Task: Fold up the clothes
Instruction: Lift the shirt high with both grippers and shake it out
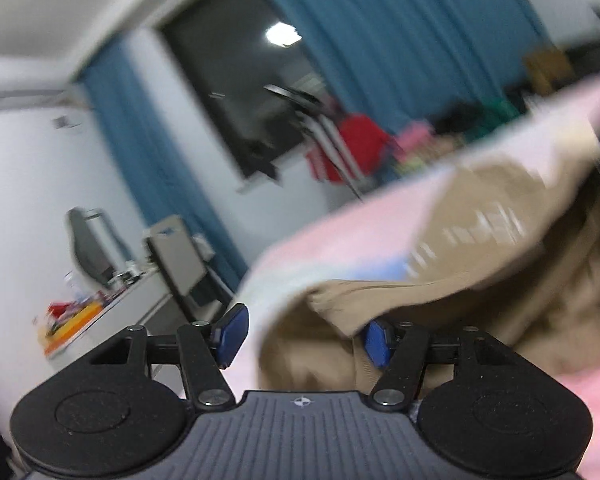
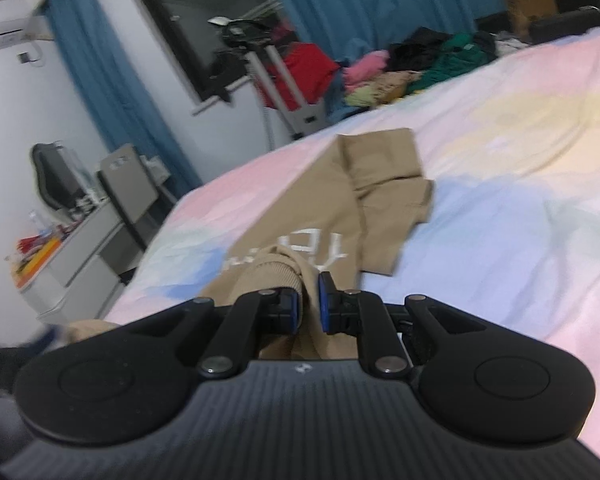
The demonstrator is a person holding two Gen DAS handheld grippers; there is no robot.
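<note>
A tan garment (image 2: pixel 364 200) with white lettering lies on the pastel bedsheet (image 2: pixel 520 184), its sleeve folded across it. My right gripper (image 2: pixel 309 306) is shut on a ribbed tan edge of the garment near the camera. In the left wrist view the same tan garment (image 1: pixel 480 280) is bunched close to the camera. My left gripper (image 1: pixel 304 338) is open, and a fold of the cloth lies against its right blue pad (image 1: pixel 378 342). That view is blurred.
A pile of mixed clothes (image 2: pixel 420 68) sits at the far end of the bed. A red garment on a stand (image 2: pixel 300 76), blue curtains (image 2: pixel 360 8) and a dark window are behind. A grey desk with clutter (image 2: pixel 60 256) and chairs stand at the left.
</note>
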